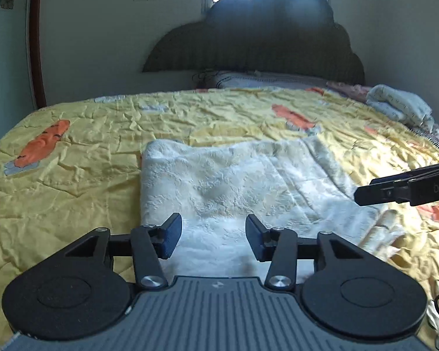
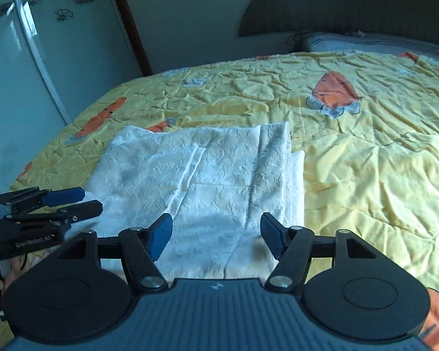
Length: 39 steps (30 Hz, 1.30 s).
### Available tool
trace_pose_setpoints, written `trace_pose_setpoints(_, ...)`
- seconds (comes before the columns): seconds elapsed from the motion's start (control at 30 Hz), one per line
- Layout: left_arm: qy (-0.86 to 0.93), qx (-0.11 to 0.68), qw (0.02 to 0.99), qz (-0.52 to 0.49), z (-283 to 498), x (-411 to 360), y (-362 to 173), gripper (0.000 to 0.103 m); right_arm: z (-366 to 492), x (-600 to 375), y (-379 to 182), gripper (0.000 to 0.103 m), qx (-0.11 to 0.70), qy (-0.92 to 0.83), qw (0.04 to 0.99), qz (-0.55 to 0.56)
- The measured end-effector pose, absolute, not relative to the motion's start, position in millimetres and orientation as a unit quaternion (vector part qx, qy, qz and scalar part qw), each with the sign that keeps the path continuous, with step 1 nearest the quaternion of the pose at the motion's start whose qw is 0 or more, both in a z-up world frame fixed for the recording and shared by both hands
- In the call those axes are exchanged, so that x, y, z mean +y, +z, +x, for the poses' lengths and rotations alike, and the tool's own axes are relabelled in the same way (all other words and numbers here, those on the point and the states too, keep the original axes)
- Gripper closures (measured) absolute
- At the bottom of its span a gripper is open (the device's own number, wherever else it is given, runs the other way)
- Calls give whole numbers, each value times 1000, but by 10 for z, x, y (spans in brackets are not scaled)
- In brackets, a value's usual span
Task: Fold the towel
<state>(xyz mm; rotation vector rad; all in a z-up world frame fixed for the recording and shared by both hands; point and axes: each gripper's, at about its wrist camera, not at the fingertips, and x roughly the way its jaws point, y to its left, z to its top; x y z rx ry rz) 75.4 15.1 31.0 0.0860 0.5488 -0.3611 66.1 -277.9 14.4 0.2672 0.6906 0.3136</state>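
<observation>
A white textured towel (image 1: 231, 187) lies folded on the yellow bedspread, layered edges showing along its right side (image 2: 207, 175). My left gripper (image 1: 213, 237) hovers open just above the towel's near edge, nothing between its blue pads. My right gripper (image 2: 216, 234) is also open, over the towel's near right part, holding nothing. Each gripper shows in the other's view: the right one (image 1: 363, 196) at the right edge, the left one (image 2: 90, 200) at the left edge with fingers apart.
The yellow bedspread (image 1: 73, 181) with orange carrot prints covers the bed. A dark scalloped headboard (image 1: 263, 44) and pillow stand at the far end. A bundled pale cloth (image 1: 401, 105) lies at the far right. A wardrobe door (image 2: 29, 58) stands left of the bed.
</observation>
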Motion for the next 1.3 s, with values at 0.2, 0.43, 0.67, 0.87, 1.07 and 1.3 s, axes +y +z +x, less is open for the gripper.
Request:
trace_pose_setpoints(0.2, -42, 212, 975, 50, 199, 1370, 757, 33, -368, -3906, 326, 34, 306, -34, 946, 98)
trace_pose_setpoints(0.43, 139, 111, 984, 26, 222, 2478, 1508, 32, -1051, -4330, 807, 30, 128, -372, 881, -262)
trace_pose_setpoints(0.67, -26, 143, 989, -29, 9, 1425, 1036, 20, -971, -3178, 549, 0, 101, -18, 994, -30)
trace_pose_setpoints(0.87, -120, 241, 963, -30, -243, 282, 287, 20, -358, -2295, -58, 0, 274, 92, 953, 92)
trace_pose_setpoints(1.07, -92, 279, 956, 20, -174, -58, -52, 19, -232, -2058, -404, 0, 356, 50, 928, 96)
trace_pose_setpoints(1.3, -64, 332, 941, 9, 27, -18, -152, 1, -199, -2010, -499, 0, 341, 9, 939, 53)
